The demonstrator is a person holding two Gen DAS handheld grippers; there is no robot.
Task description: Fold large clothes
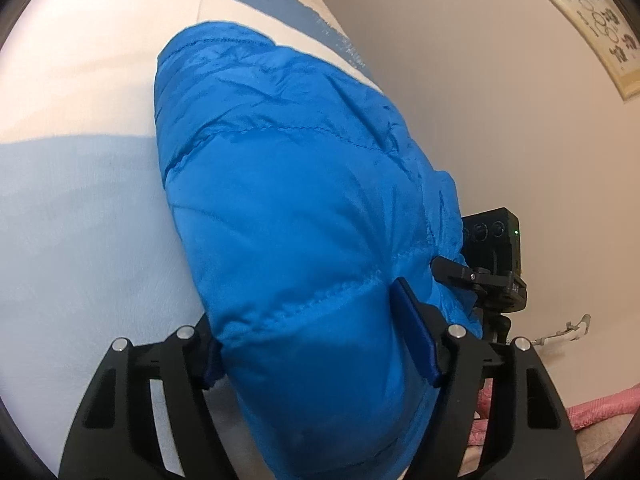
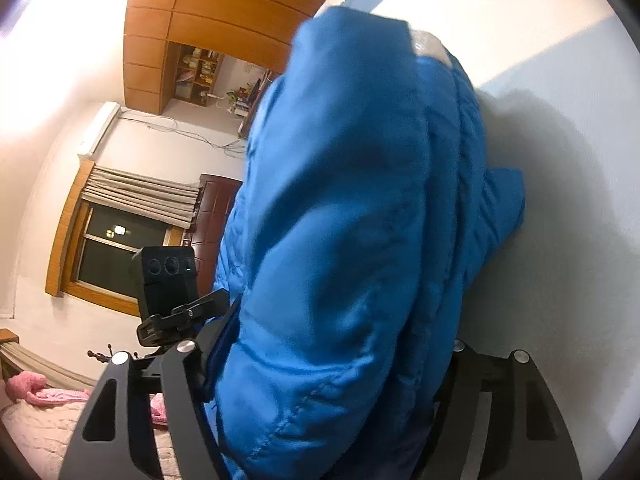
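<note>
A bright blue puffy quilted jacket (image 1: 280, 184) fills the middle of both views (image 2: 344, 240). My left gripper (image 1: 316, 344) is shut on a thick bunch of the jacket, with fabric bulging between its two blue pads. My right gripper (image 2: 336, 372) is shut on another thick bunch of the same jacket; its fingers are mostly hidden by fabric. The jacket hangs lifted from both grips, its far end resting against a white and light blue cloth surface (image 1: 88, 208). The other gripper's camera block shows at the jacket's edge in each view (image 1: 496, 256) (image 2: 168, 280).
The white and pale blue striped cover (image 2: 560, 80) lies under the jacket. A plain wall with a framed picture (image 1: 592, 24) is to the right. A window with a blind (image 2: 120, 236), wooden cabinets (image 2: 208, 20) and a bed with pink items (image 2: 48, 396) lie beyond.
</note>
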